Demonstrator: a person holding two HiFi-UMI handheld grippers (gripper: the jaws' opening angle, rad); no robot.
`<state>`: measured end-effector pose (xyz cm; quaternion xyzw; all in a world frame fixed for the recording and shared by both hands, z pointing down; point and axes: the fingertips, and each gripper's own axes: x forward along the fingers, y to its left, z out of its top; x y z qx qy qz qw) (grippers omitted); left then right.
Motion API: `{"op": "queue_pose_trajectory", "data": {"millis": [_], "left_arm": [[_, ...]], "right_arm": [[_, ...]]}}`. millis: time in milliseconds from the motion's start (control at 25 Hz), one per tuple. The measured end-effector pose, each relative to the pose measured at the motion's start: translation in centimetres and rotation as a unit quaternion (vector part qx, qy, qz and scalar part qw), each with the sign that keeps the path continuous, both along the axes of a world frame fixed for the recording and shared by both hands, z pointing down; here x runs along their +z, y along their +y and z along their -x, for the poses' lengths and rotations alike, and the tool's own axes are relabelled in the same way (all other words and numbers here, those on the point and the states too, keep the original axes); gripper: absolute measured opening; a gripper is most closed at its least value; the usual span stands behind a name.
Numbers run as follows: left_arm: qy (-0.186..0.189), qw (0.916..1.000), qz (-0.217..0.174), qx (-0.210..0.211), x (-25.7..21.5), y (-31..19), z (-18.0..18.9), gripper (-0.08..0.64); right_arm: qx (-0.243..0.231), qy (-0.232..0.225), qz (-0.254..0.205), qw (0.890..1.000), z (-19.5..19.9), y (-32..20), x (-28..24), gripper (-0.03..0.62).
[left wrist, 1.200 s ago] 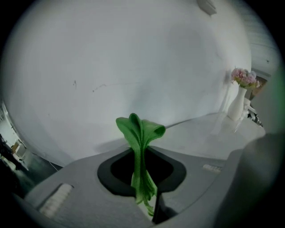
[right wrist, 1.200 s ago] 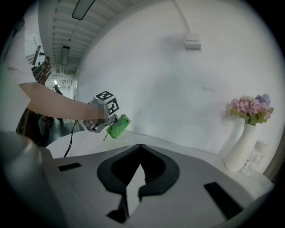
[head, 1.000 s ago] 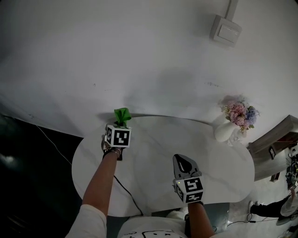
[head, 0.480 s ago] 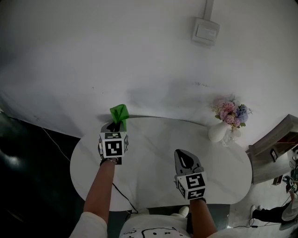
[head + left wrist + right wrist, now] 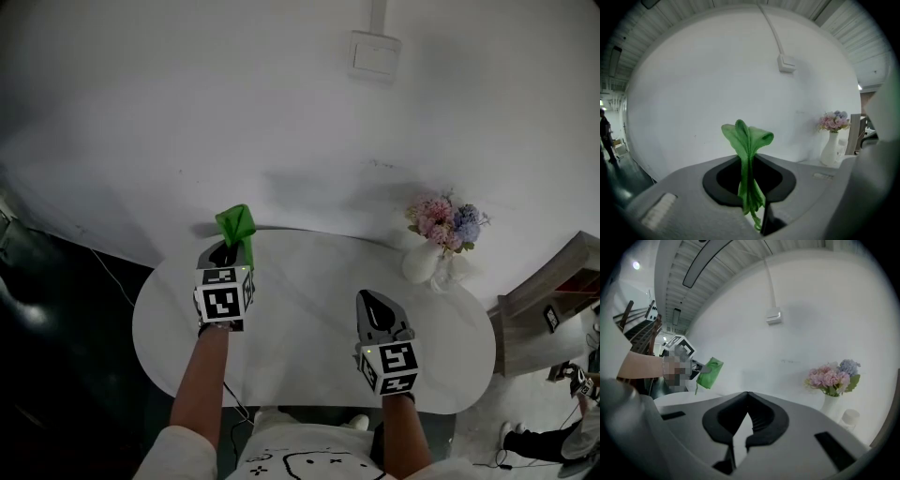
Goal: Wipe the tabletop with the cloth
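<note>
Head view: the left gripper (image 5: 228, 251) holds the green cloth (image 5: 234, 225) above the far-left edge of the white tabletop (image 5: 309, 300).

Left gripper view: its jaws pinch the bunched cloth.

Right gripper view: the right gripper (image 5: 747, 397) is pressed together and empty.

Wiping seems not yet begun. The next move calls for lowering the cloth onto the tabletop.

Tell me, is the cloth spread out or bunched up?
Bunched up: the cloth is pinched in the left tongs, folds gathered together.

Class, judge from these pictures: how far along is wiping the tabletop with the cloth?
Done: the cloth is picked up, pinched in the left gripper. In hand: it is held in the air near the table's far left edge, not touching the top. The right gripper is shut and empty. Left: all the wiping itself.
</note>
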<state>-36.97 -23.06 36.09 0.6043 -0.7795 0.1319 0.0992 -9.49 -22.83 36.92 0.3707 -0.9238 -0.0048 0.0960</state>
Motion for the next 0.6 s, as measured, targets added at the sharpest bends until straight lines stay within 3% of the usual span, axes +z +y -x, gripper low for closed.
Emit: {"op": "queue_pose_trajectory", "data": {"millis": [600], "left_arm": [[-0.005, 0.9996, -0.027, -0.007, -1.6, 0.3, -11.3, 0.06]], "right_arm": [[-0.009, -0.02, -0.002, 1.0, -10.7, -1.0, -0.3, -0.002]]}}
